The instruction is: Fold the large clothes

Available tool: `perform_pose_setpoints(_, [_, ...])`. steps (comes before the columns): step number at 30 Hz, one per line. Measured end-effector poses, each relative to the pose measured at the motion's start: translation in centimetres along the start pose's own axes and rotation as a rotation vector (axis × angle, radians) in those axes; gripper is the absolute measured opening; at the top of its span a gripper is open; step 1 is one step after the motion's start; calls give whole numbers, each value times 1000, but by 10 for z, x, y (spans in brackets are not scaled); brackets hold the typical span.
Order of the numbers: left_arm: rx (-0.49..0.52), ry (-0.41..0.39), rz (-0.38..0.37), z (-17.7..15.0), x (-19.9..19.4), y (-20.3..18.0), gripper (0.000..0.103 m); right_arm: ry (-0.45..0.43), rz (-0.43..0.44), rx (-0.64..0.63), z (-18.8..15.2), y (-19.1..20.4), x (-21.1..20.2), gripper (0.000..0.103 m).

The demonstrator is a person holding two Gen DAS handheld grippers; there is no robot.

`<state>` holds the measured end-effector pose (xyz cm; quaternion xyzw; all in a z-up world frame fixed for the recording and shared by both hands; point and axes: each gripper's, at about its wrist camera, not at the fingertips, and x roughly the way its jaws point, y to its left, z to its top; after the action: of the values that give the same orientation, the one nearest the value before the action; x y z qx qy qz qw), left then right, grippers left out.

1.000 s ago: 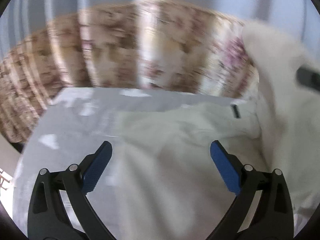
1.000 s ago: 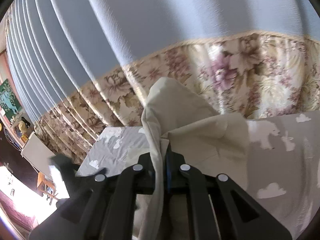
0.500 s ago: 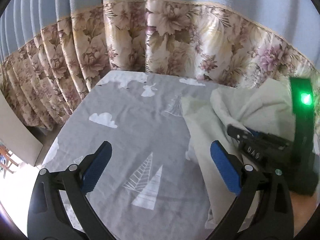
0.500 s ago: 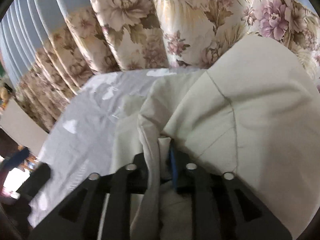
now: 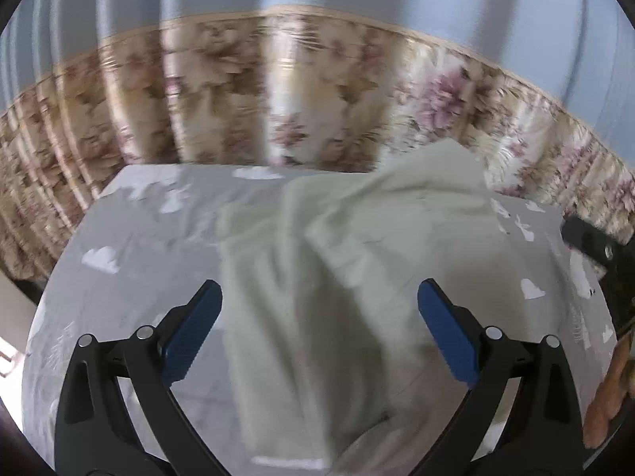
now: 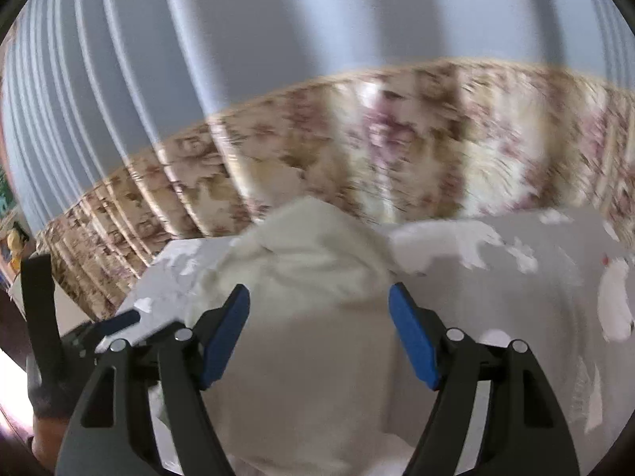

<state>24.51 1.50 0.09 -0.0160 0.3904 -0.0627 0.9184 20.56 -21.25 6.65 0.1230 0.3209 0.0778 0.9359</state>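
Note:
A large cream garment (image 5: pixel 349 261) lies crumpled on a grey sheet (image 5: pixel 131 254) printed with white clouds. My left gripper (image 5: pixel 319 317) hangs open above it, blue pads wide apart, nothing pinched. In the right wrist view the same garment (image 6: pixel 313 317) spreads below my right gripper (image 6: pixel 319 327). Its jaws are opening; the cloth lies under them and neither pad presses on it. Part of the right gripper (image 5: pixel 595 246) shows at the right edge of the left wrist view. Both views are motion-blurred.
Floral curtains (image 5: pixel 317 111) topped by blue pleats hang just behind the sheet's far edge. In the right wrist view the left gripper's body (image 6: pixel 59 337) and a hand sit at the lower left. Bare sheet (image 6: pixel 555 297) lies to the garment's right.
My right gripper was shut on a fold of the garment; its jaws have parted and the cloth has dropped onto the sheet. My left gripper stayed open and swung back over the garment.

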Motion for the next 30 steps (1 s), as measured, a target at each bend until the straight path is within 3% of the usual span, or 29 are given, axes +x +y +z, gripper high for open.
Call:
perform_pose_setpoints(3, [-2,34,42,9,24,-10,98,5,-7,26,-10,-25,-5,73])
perform_pose_setpoints(6, [-73,79,-4,17,45,-6,94,19,-12,25,-17,-34,-2,73])
perform_pose_setpoints(8, [-95,100,-64,20,53,-8,77,31,-12,20,-19,-38,0,73])
perform_pose_setpoints(10, [-93,110,-84,21,59,-13,35,43,-11,23,-21,-43,4,73])
perform_pose_setpoints(12, [-90,131,-115,20,65,-18,7,55,-8,24,-23,-43,6,73])
perform_pose_setpoints(17, [-51,22,-83,23,31,-17,3,57,7,-27,-21,-25,10,73])
perform_pose_setpoints(23, [133,-116,97,39,-26,-11,3,61,12,-98,-21,8,16,73])
perform_pose_setpoints(27, [172,-96,172,37,-23,10,3,91,-15,-175,-32,33,29,73])
perform_pose_setpoints(30, [199,-38,221,21,1,24,3,121,-46,-229,-49,47,44,76])
